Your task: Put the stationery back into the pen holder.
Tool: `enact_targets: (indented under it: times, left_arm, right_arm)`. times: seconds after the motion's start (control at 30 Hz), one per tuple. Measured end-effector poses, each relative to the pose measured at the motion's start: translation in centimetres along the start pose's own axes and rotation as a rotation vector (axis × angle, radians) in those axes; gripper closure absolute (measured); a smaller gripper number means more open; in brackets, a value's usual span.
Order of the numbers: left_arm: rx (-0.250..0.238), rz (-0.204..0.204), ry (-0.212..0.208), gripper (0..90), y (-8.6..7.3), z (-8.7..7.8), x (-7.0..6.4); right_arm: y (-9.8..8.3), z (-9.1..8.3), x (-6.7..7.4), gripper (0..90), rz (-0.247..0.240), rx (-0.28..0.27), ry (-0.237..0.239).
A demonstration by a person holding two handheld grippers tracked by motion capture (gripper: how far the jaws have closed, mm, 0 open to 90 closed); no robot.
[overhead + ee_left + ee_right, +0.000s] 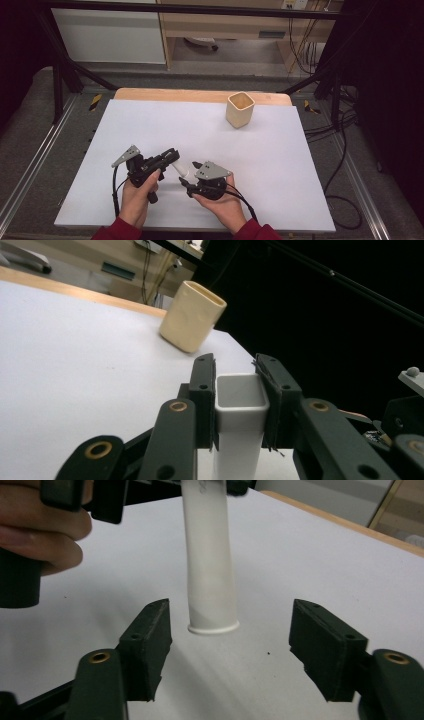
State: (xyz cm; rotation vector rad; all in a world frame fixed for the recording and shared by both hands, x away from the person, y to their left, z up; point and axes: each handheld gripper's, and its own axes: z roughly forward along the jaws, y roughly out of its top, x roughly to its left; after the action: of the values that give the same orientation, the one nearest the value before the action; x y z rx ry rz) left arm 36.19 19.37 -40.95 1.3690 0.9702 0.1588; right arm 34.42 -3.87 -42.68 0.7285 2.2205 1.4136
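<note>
Left gripper view: left gripper [240,405] clamps the white tube [241,412] at its square end, just above the table [75,365] — right gripper [230,645] stands open, apparently not touching it.

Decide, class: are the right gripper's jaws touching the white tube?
Apart. The right gripper view shows the right gripper with bare table between each pad and the white tube, which the left gripper clamps.

my high view looks forward and down over the whole worktop [210,130]. each tongs camera sits low, very close, and both share the white tube [239,410] with it.
</note>
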Motion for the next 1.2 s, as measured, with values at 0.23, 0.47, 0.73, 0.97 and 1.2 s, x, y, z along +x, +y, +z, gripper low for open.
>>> enact_targets:
  times: [0.23, 0.47, 0.73, 0.97, 1.2]
  left_arm:
    - [-0.008, 0.062, 0.064, 70.5, 0.4, -0.4, -0.1]
    - [-0.008, 0.101, 0.085, 70.5, 0.7, -0.6, -0.2]
    - [0.002, 0.146, 0.098, 70.5, 0.9, -0.6, -0.6]
    - [0.013, 0.173, 0.103, 70.6, 0.9, -0.5, -0.6]
    - [0.011, 0.172, 0.1, 70.5, 0.9, -0.8, -0.8]
  right_arm:
    - [0.0, 0.0, -0.6, 20.1, 0.05, 0.068, -0.015]
    - [0.2, -0.4, -1.6, 9.1, 0.111, 0.081, -0.048]
    - [-0.3, -1.1, -3.2, 6.1, 0.106, 0.092, -0.097]
    - [0.1, -3.0, -5.4, 7.3, 0.141, 0.065, -0.117]
    - [-0.4, -5.9, -7.4, 7.2, 0.146, 0.022, -0.187]
